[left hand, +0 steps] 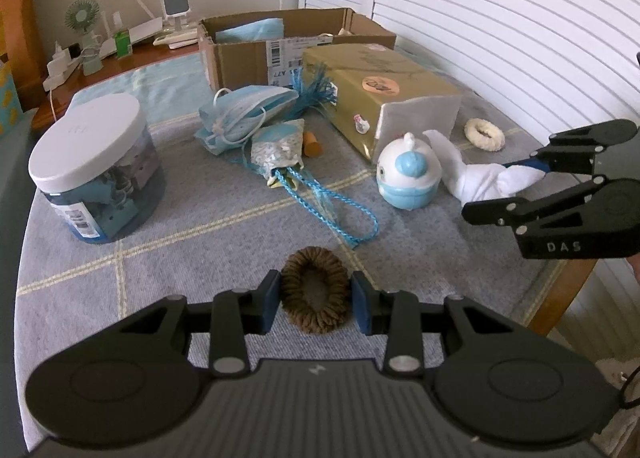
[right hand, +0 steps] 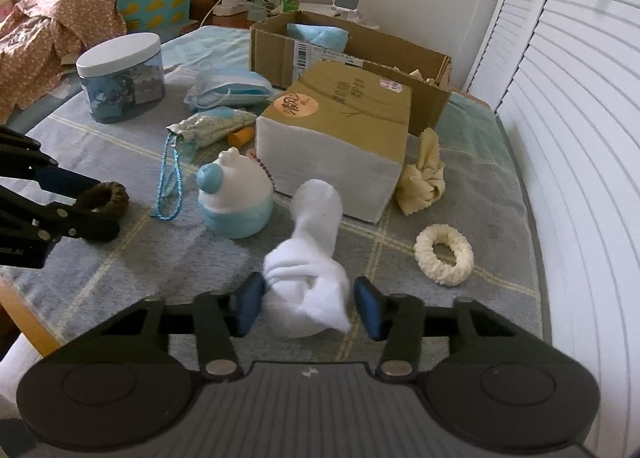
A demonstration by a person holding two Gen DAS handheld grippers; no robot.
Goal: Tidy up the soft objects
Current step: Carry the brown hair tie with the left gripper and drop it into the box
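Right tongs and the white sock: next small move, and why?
Probably finish closing the right tongs on the white sock before lifting. One pad touches the bunched end, but a gap shows at the other pad, so the grip looks incomplete. The left tongs already bracket the brown hair tie, and the cardboard box behind stands open.

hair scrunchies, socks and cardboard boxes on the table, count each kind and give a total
Hair scrunchies: 2, a brown knitted scrunchie and a cream knitted scrunchie
Socks: 1, a white rolled sock
Cardboard boxes: 2, an open brown cardboard carton and a closed tan box with a round orange sticker
Total: 5
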